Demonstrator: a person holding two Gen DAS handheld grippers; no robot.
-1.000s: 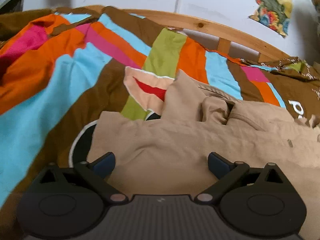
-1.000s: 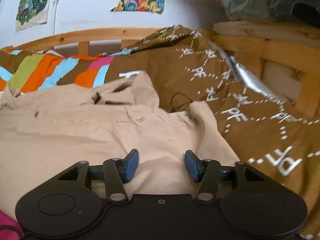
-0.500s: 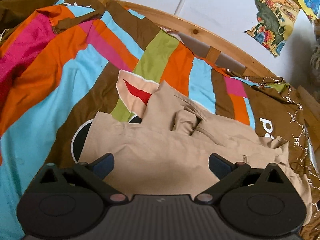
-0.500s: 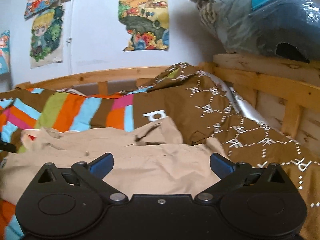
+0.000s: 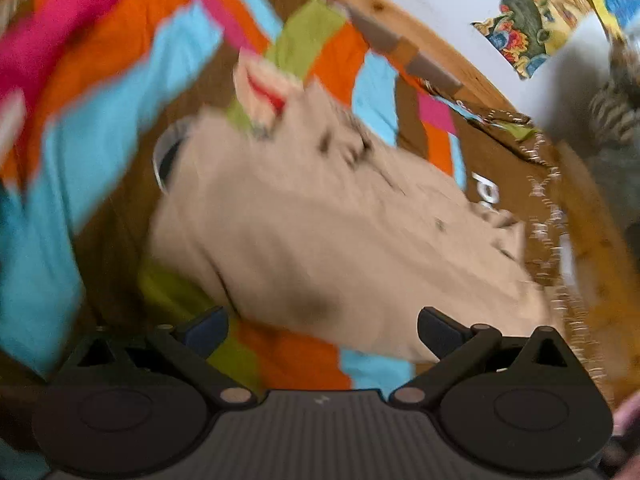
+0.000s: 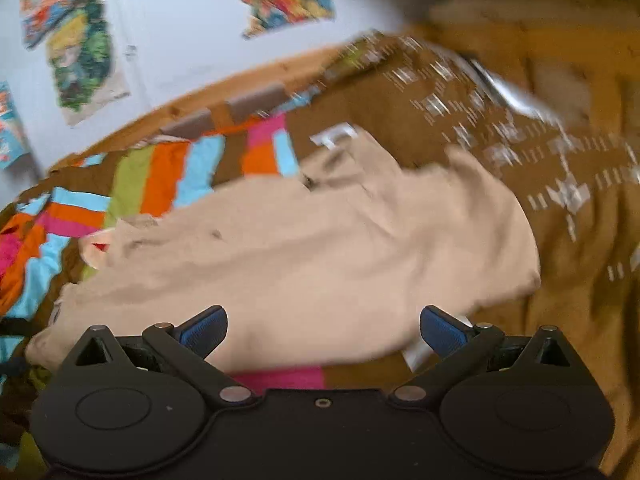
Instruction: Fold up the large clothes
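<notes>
Both claws stood wide open and empty: the left claw (image 5: 322,326) and the right claw (image 6: 323,325) hung above the tan garment's (image 6: 304,256) near hem, which lay ahead on the striped bed cover (image 5: 100,148). A fold seemed finished; next, pinching fresh edges.

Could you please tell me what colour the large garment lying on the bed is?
The large crumpled fabric garment is plain beige, clearest in the right wrist view.
</notes>
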